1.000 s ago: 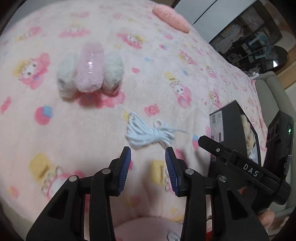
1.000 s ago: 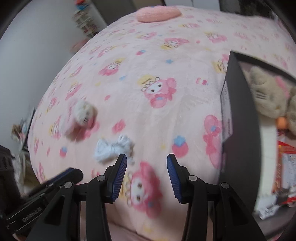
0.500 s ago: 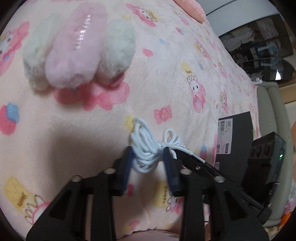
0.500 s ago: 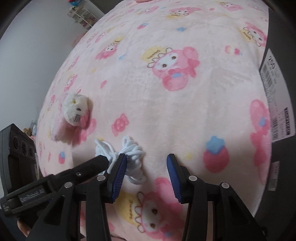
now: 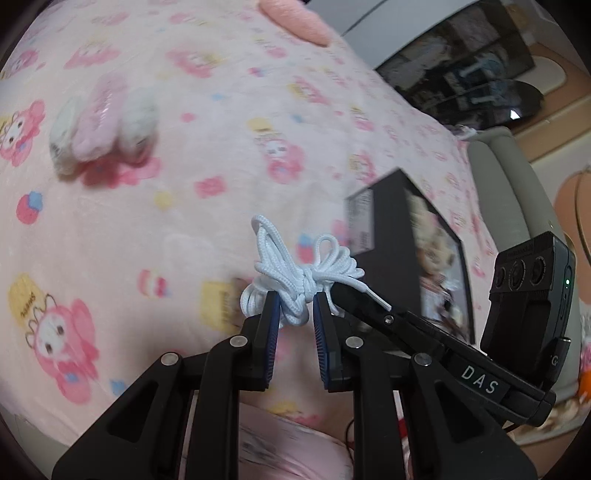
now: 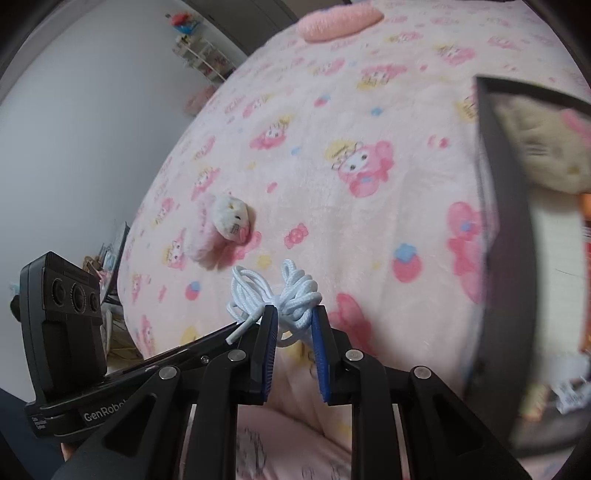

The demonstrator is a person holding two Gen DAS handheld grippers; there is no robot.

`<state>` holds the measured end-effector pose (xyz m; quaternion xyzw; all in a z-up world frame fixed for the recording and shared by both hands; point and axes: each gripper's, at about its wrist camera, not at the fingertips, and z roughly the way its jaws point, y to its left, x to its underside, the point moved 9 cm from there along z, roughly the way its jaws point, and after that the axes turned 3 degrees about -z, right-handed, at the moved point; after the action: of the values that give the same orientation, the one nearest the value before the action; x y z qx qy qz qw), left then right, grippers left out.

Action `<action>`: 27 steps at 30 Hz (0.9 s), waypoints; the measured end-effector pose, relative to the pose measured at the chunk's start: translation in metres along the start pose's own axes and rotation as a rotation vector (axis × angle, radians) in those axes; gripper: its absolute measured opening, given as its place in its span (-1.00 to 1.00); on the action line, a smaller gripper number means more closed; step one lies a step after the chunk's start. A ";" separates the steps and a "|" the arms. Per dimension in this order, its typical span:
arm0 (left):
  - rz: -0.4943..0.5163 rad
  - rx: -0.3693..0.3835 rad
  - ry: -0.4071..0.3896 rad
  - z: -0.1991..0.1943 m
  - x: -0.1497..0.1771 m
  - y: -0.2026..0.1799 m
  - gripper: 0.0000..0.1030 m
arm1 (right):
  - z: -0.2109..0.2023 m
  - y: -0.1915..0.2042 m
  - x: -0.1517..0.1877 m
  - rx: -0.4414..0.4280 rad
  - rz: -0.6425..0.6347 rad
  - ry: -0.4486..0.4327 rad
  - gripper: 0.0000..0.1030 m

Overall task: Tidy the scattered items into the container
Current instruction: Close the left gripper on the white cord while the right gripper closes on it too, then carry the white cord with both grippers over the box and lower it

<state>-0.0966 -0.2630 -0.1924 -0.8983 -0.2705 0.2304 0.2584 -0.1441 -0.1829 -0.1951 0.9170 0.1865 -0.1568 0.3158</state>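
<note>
So, around the work area lay a pink blanket (image 5: 229, 122) with cartoon prints, covering the whole bed. On it, up and to the left in the left wrist view, sat a small fluffy toy (image 5: 105, 125), pink and white, well apart from the grippers. A black box (image 5: 388, 218) stood to the right, open on top, with a plush doll (image 6: 543, 147) and other stuff inside. A pink pillow (image 6: 340, 18) lay at the far edge of the bed. Nothing stood between the grippers and the box.

The white cord (image 5: 299, 280), a knotted bundle, was clenched by both grippers at once: the left gripper (image 5: 293, 314) pinched it from one side and the right gripper (image 6: 293, 321) from the other, w/ loops sticking out above the blue pads. It looked lifted off the blanket, near the box but not inside.

Compared w/ a second before, the cord was no more lying flat on the blanket; the jaws of both grippers had just been closing on it, and the toy looked farther away than half a sec ago.

The right wrist view showed the toy's face and a shelf (image 6: 199, 59) by the wall; the left wrist view showed dark furniture (image 5: 461, 66) behind the bed instead.
</note>
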 end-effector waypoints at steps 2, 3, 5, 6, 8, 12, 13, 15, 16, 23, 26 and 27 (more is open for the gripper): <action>0.024 0.014 -0.007 -0.004 0.004 -0.019 -0.66 | -0.020 -0.003 0.001 0.008 0.001 -0.027 -0.66; 0.035 0.022 -0.008 -0.005 0.006 -0.028 -0.66 | -0.030 -0.005 0.001 0.015 0.002 -0.040 -0.66; 0.060 0.036 -0.007 -0.005 0.012 -0.045 -0.66 | -0.045 -0.012 0.002 0.039 0.012 -0.061 -0.66; 0.069 0.037 -0.005 -0.004 0.015 -0.052 -0.66 | -0.051 -0.015 0.003 0.048 0.015 -0.071 -0.66; 0.096 0.033 0.002 0.001 0.020 -0.067 -0.66 | -0.065 -0.021 0.006 0.065 0.018 -0.092 -0.66; 0.156 0.027 0.015 0.011 0.030 -0.101 -0.66 | -0.089 -0.040 0.010 0.079 0.042 -0.120 -0.66; 0.169 0.032 0.018 0.013 0.032 -0.110 -0.66 | -0.095 -0.045 0.011 0.082 0.050 -0.129 -0.66; 0.191 0.036 0.021 0.017 0.037 -0.125 -0.66 | -0.109 -0.057 0.011 0.082 0.072 -0.149 -0.66; 0.204 0.039 0.023 0.019 0.039 -0.134 -0.66 | -0.117 -0.063 0.011 0.083 0.082 -0.162 -0.66; 0.263 0.052 0.039 0.040 0.048 -0.184 -0.71 | -0.152 -0.101 0.008 0.095 0.154 -0.227 -0.66; 0.288 0.057 0.046 0.050 0.050 -0.202 -0.71 | -0.164 -0.117 0.007 0.099 0.180 -0.250 -0.66; 0.295 0.059 0.049 0.053 0.051 -0.208 -0.71 | -0.167 -0.120 0.007 0.102 0.185 -0.255 -0.66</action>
<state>-0.1646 -0.0645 -0.1242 -0.9256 -0.1223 0.2516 0.2548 -0.1627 0.0129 -0.1353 0.9177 0.0517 -0.2515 0.3032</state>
